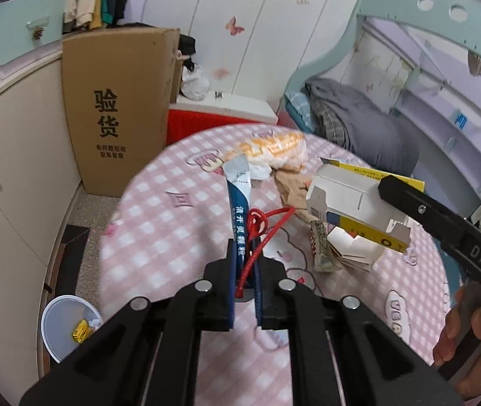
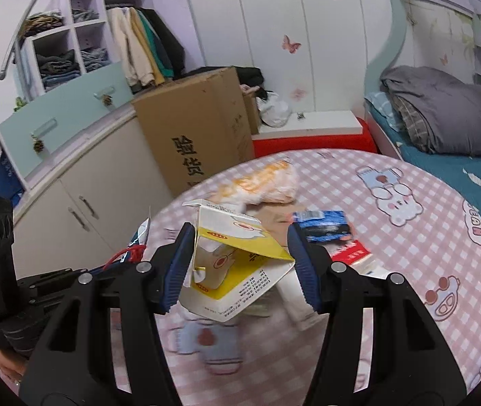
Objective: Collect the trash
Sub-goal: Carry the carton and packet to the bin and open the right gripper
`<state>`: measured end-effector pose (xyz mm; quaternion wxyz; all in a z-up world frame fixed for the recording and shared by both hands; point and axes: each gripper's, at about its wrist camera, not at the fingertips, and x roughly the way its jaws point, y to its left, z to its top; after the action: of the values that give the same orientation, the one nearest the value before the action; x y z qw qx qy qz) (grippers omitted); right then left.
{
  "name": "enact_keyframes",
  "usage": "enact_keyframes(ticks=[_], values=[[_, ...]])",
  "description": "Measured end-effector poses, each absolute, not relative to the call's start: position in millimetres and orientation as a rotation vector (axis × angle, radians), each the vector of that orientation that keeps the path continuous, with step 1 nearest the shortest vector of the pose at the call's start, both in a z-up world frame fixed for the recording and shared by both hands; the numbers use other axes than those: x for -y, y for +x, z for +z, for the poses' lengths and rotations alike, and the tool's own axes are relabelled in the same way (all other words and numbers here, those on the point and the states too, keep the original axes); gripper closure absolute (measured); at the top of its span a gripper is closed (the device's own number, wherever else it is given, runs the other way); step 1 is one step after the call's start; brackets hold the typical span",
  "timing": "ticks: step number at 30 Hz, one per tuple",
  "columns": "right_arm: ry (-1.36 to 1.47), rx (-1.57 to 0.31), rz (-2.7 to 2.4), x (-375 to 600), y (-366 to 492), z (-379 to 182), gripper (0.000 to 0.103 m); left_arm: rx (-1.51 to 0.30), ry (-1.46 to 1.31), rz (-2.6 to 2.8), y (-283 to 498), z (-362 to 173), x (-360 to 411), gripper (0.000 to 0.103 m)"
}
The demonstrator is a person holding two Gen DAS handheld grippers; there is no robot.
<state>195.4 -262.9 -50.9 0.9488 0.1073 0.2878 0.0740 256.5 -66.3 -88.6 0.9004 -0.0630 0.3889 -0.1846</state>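
In the left wrist view my left gripper (image 1: 244, 250) is shut on a blue and white sachet (image 1: 239, 199) and a red string (image 1: 269, 218), held above the pink checked table (image 1: 159, 237). In the right wrist view my right gripper (image 2: 240, 253) is shut on an opened white and yellow carton (image 2: 240, 280), its pads against the carton's sides. The carton (image 1: 348, 199) hangs off the table, with one right finger (image 1: 409, 199) showing. A white bin (image 1: 66, 324) with a yellow wrapper inside stands on the floor at the lower left.
On the table lie an orange and white bag (image 2: 264, 182), brown crumpled paper (image 1: 288, 182), a folded leaflet (image 1: 355, 253), a blue wrapper (image 2: 325, 225) and a red packet (image 2: 352, 253). A tall cardboard box (image 1: 115, 111) and cupboards (image 1: 14, 169) stand left; a bed (image 1: 369, 128) is on the right.
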Motion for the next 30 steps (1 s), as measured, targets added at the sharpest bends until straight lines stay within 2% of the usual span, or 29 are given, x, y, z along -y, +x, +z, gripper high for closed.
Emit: enact_keyframes(ticks=[14, 23, 30], values=[[0.198, -0.558, 0.416, 115.8, 184.5, -18.1, 0.047, -0.661, -0.254, -0.201, 195.1, -50.6, -83.9, 0.095], [0.163, -0.634, 0.570, -9.8, 201.7, -57.0, 0.047, -0.686, -0.325, -0.007, 176.2, -83.6, -194.1, 0.095], [0.138, -0.723, 0.616, -88.0, 221.8, -106.7, 0.045, -0.758, -0.396, 0.128, 177.6, -134.5, -269.4, 0.095]])
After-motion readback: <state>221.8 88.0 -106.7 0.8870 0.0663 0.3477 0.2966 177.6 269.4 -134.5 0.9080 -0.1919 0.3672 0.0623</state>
